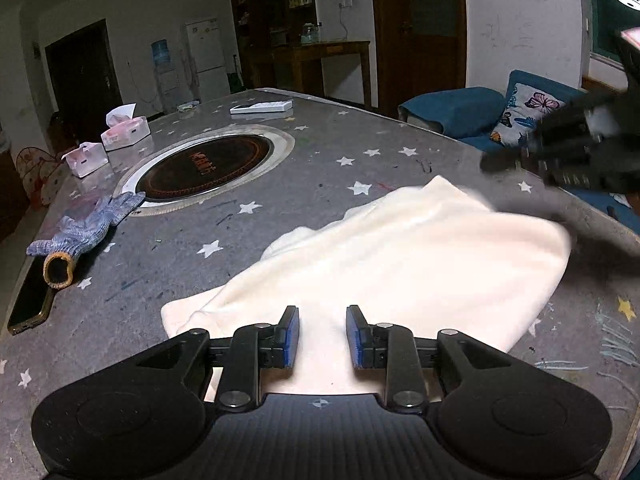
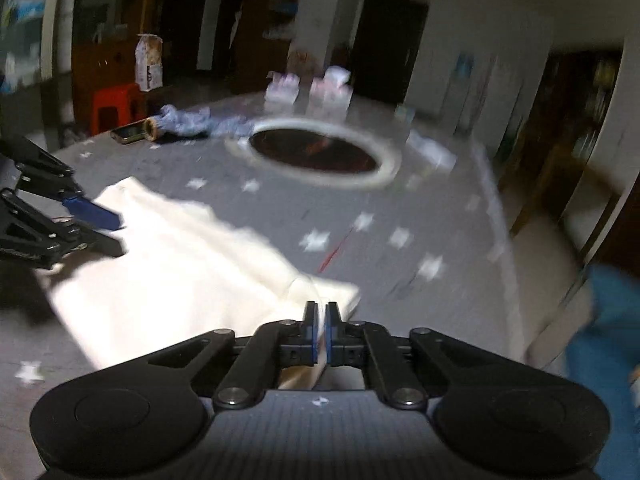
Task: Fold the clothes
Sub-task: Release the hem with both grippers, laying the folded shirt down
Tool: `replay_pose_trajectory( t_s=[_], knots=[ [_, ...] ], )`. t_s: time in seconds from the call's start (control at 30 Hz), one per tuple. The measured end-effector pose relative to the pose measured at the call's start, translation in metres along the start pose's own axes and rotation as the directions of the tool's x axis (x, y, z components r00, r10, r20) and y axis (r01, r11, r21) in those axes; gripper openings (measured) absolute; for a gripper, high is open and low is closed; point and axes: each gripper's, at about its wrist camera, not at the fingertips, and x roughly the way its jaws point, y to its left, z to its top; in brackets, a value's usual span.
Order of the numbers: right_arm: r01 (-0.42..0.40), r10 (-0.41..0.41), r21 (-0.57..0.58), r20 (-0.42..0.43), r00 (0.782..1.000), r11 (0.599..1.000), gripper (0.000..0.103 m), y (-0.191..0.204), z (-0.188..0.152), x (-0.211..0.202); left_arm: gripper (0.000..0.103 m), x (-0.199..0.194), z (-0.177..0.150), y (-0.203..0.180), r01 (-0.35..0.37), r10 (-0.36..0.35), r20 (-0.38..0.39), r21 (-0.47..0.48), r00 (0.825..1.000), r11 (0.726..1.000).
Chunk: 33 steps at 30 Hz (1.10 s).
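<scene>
A cream-white garment [image 1: 400, 256] lies spread on the grey star-patterned table [image 1: 312, 184]. My left gripper [image 1: 322, 338] is open, its blue pads apart just above the garment's near edge. In the right wrist view the garment [image 2: 172, 264] fills the lower left, and my right gripper [image 2: 322, 332] is shut on a fold of its edge. The left gripper [image 2: 86, 218] shows at that view's left edge over the cloth. The right gripper [image 1: 568, 156] appears as a dark blur at the far right of the left wrist view.
A round inset hotplate [image 1: 208, 166] sits mid-table. A blue knit glove [image 1: 86, 232] and a phone [image 1: 30, 300] lie at the left edge, two tissue boxes [image 1: 124, 130] behind them, a white remote [image 1: 262, 107] at the far side. A blue sofa [image 1: 480, 116] stands beyond the table's right edge.
</scene>
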Motion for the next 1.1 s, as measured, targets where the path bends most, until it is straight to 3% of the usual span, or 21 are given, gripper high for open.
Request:
replay_pose_trajectory(
  t_s=[0.17,0.27,0.47,0.7,0.87,1.1],
  knots=[
    [-0.058,0.067,0.142,-0.058,0.996,0.988,0.0,-0.019,-0.004,0.02,0.034,0.001,0.0,0.003,0.001,-0.001,0.001,-0.032,1.0,0.999],
    [-0.165,0.18,0.246,-0.039,0.983,0.955,0.007,-0.028,-0.005,0.014,0.035,-0.001,0.0,0.002,0.0,0.0,0.001,-0.031,1.0,1.0],
    [-0.209,0.239,0.277,-0.08,0.968,0.938,0.009,-0.026,-0.017,0.026,0.035,-0.01,0.001,0.0,-0.003,0.003,0.012,-0.041,1.0,0.999],
    [-0.203,0.23,0.272,-0.073,0.97,0.941,0.014,-0.02,-0.022,0.023,0.035,-0.047,-0.016,0.001,-0.021,0.025,0.046,-0.095,0.999,0.995],
    [-0.209,0.238,0.282,-0.073,0.969,0.936,0.016,-0.022,-0.027,0.019,0.04,-0.076,-0.042,0.006,-0.068,0.071,0.022,-0.147,0.997,0.987],
    [-0.216,0.246,0.295,-0.066,0.967,0.931,0.016,-0.02,-0.028,0.01,0.038,-0.081,-0.055,0.012,-0.064,0.066,0.007,-0.196,0.998,0.979]
  ],
)
